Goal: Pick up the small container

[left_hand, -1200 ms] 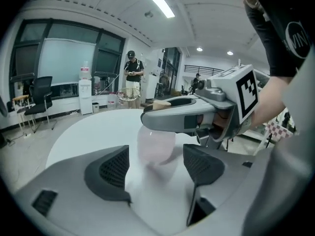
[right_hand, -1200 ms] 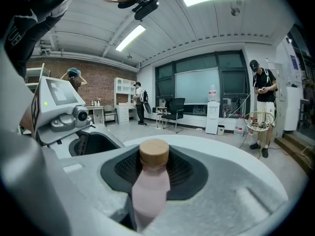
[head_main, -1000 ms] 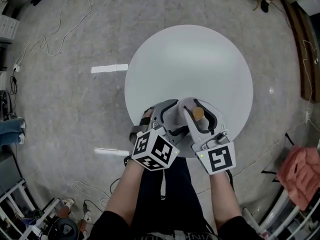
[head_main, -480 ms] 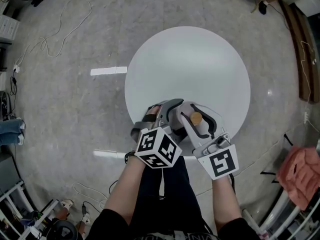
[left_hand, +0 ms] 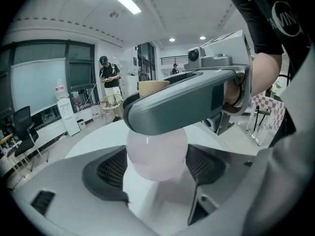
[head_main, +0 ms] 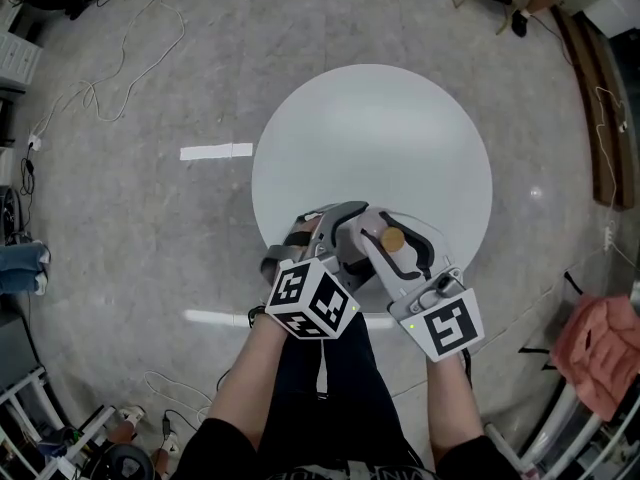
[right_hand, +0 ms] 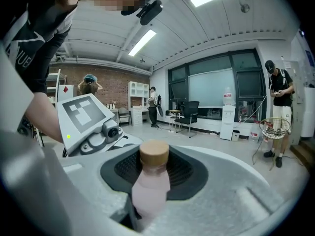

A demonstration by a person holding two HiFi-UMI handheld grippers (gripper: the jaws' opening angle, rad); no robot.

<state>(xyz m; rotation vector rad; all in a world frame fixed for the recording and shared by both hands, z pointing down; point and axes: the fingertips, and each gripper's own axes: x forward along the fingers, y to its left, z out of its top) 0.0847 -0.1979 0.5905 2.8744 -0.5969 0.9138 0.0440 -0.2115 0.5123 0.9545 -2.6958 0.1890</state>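
1. At the near edge of the round table [head_main: 380, 138], the left gripper [head_main: 330, 230] and the right gripper [head_main: 400, 230] meet on the small container [right_hand: 149, 186], a pink bottle with a tan cap.
2. Both claws are closed on it. The right one's jaws stand fairly wide with the bottle upright between them, and the left one's press its rounded belly from the other side.
3. Since a second ago the two grippers and the bottle have come up slightly towards the person. The bottle's base now seems to hang clear of the table top, so I judge the pick-up essentially made.
4. I count one container, one table, two grippers and two marker cubes [head_main: 312, 298].
5. On the floor to the left of the table lie two white tape strips [head_main: 216, 151].
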